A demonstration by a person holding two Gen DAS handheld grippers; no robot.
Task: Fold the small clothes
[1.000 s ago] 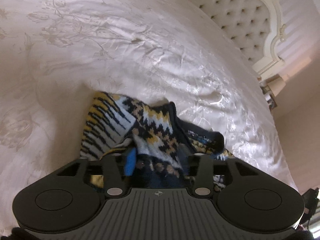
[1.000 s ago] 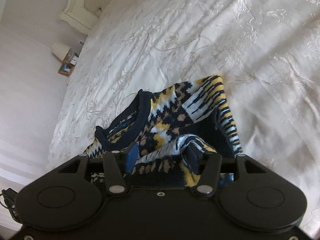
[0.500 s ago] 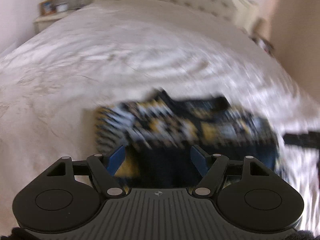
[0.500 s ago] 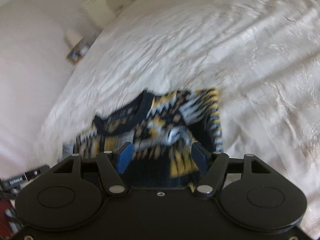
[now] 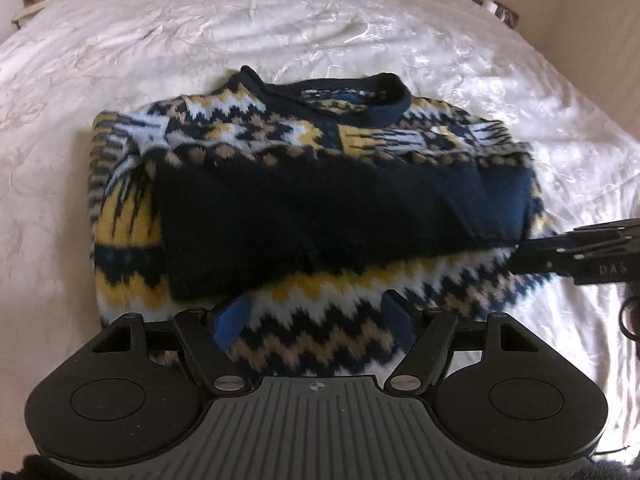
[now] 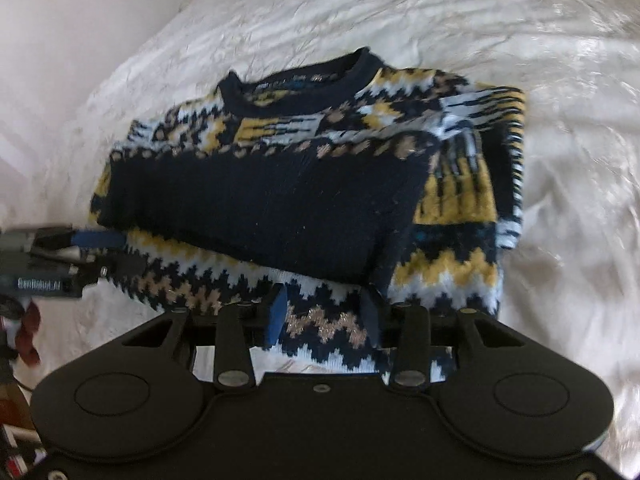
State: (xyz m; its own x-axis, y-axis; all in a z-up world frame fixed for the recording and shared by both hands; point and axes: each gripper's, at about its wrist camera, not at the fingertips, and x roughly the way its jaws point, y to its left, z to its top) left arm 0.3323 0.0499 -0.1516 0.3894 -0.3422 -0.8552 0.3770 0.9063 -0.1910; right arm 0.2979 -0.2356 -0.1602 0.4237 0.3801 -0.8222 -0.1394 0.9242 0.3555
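Your sweater (image 5: 312,200) lies folded on the bed (image 5: 280,32), navy flap on top. Both the left gripper (image 5: 316,320) and right gripper (image 6: 324,320) hover at its near hem, fingers spread, holding nothing. Snag that loose flap and the fold slides open.

Your sweater (image 5: 320,208) lies folded on the bed (image 5: 280,32), collar (image 5: 344,100) at the far side, its folded-over panel on top. Your left tool (image 5: 316,318) sits at its near edge, fingers spread over the hem; your right tool (image 6: 324,316) likewise, further right
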